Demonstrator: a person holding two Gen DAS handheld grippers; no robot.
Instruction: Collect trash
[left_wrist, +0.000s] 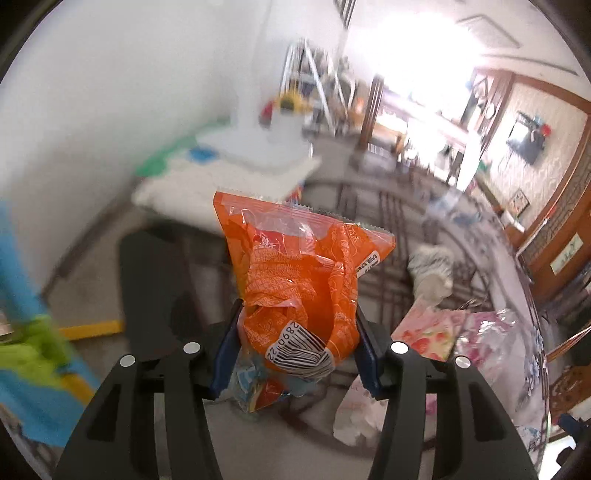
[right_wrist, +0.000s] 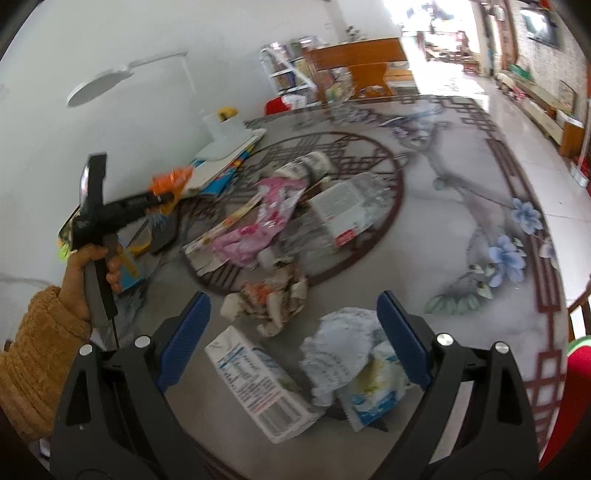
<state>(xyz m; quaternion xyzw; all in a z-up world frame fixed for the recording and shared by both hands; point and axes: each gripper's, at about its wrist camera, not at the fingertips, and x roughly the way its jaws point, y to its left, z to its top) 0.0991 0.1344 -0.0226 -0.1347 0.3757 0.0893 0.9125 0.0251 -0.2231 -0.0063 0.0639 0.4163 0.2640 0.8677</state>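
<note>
My left gripper (left_wrist: 297, 325) is shut on an orange snack wrapper (left_wrist: 295, 273) with a barcode and holds it up above the table; the wrapper also shows in the right wrist view (right_wrist: 171, 181) at the left, in the hand-held left gripper (right_wrist: 162, 197). My right gripper (right_wrist: 295, 332) is open and empty, low over the table. Between and below its fingers lie a crumpled white-blue wrapper (right_wrist: 343, 350) and a white carton (right_wrist: 258, 384). A crumpled paper wrapper (right_wrist: 273, 299) lies just beyond.
The round patterned table (right_wrist: 461, 192) holds more trash: a pink wrapper (right_wrist: 266, 214), a clear plastic bottle (right_wrist: 347, 210), a paper cup (right_wrist: 306, 166). A white lamp base (right_wrist: 229, 144) stands at the far left by the wall. A black dustpan-like tray (left_wrist: 155, 284) sits below the left gripper.
</note>
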